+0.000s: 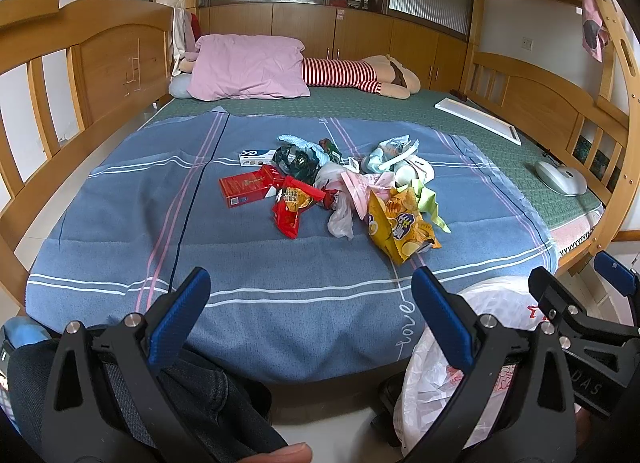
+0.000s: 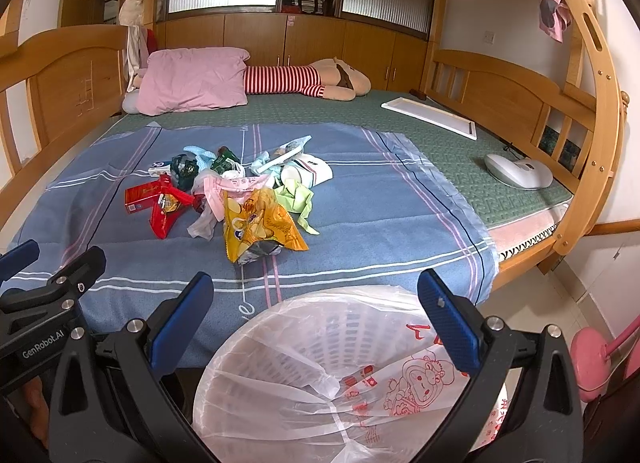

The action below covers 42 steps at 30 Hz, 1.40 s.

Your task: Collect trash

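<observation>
Both claws were spread wide and empty. The left gripper (image 1: 310,303) hung over the near edge of the blue striped blanket (image 1: 120,223); the right gripper (image 2: 316,307) hung above a white bin lined with a printed plastic bag (image 2: 304,363). The trash pile (image 2: 224,191) lay at twelve o'clock, mid-blanket, its yellow chip bag (image 2: 256,227) nearest, a red box (image 2: 142,195) at ten o'clock.

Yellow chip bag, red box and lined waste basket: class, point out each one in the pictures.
yellow chip bag (image 2: 256,223): right wrist view, on the middle of its crumpled front.
red box (image 1: 244,187): left wrist view, on its top face.
lined waste basket (image 2: 304,343): right wrist view, on its inner slotted wall.
</observation>
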### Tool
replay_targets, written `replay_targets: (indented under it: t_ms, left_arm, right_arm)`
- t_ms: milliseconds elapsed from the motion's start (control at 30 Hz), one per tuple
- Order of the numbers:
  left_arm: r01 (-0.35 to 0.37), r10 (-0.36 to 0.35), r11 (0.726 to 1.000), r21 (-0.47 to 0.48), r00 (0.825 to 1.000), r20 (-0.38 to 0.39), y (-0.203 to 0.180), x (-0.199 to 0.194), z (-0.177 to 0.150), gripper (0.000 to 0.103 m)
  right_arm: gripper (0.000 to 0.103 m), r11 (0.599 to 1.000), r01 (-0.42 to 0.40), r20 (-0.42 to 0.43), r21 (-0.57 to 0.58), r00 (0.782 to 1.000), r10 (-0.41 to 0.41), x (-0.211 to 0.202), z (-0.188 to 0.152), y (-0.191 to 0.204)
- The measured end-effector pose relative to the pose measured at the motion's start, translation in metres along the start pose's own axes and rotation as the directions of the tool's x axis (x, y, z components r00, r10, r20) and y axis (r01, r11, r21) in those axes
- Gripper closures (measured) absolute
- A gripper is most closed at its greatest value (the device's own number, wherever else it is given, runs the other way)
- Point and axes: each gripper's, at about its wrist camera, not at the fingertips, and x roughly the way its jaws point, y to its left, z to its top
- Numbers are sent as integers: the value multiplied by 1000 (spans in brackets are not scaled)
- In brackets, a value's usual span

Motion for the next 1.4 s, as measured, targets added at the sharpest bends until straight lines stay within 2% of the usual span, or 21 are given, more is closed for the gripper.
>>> replay_targets:
  t_ms: [1400]
  left_arm:
    - [-9, 9, 1000, -5, 1000, -23, 0, 6, -7, 3]
  right_arm:
    - [3, 1000, 0, -3, 12, 1000, 0, 1, -5, 0]
